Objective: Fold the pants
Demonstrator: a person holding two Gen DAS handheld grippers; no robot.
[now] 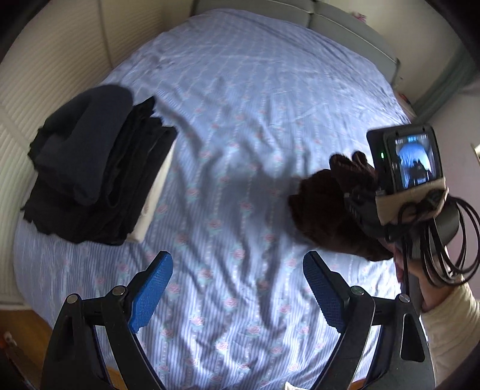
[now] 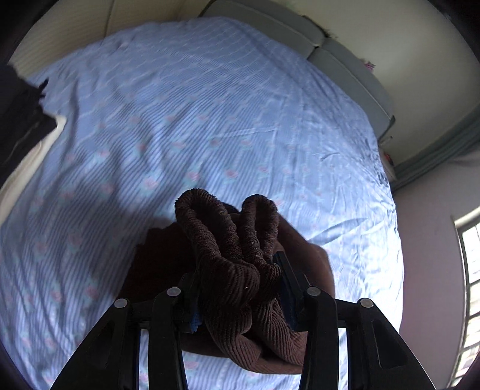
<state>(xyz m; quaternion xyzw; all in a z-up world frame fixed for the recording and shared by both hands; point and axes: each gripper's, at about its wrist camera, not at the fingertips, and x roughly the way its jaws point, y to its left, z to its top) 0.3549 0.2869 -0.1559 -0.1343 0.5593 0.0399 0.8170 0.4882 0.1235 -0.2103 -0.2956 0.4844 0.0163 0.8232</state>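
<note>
Brown corduroy pants [image 2: 240, 270] are bunched up and clamped between the fingers of my right gripper [image 2: 240, 288], held above the blue bed sheet [image 2: 195, 120]. In the left wrist view the same pants [image 1: 327, 210] hang at the right, under the right gripper's camera unit [image 1: 411, 162]. My left gripper [image 1: 237, 285] is open and empty, its blue pads [image 1: 153, 291] spread wide over the sheet [image 1: 240, 135].
A stack of folded dark clothes [image 1: 96, 168] on a white layer lies at the bed's left side, also at the left edge of the right wrist view [image 2: 21, 126]. A grey headboard [image 1: 345, 27] stands at the far end. A window [image 2: 471, 285] is at the right.
</note>
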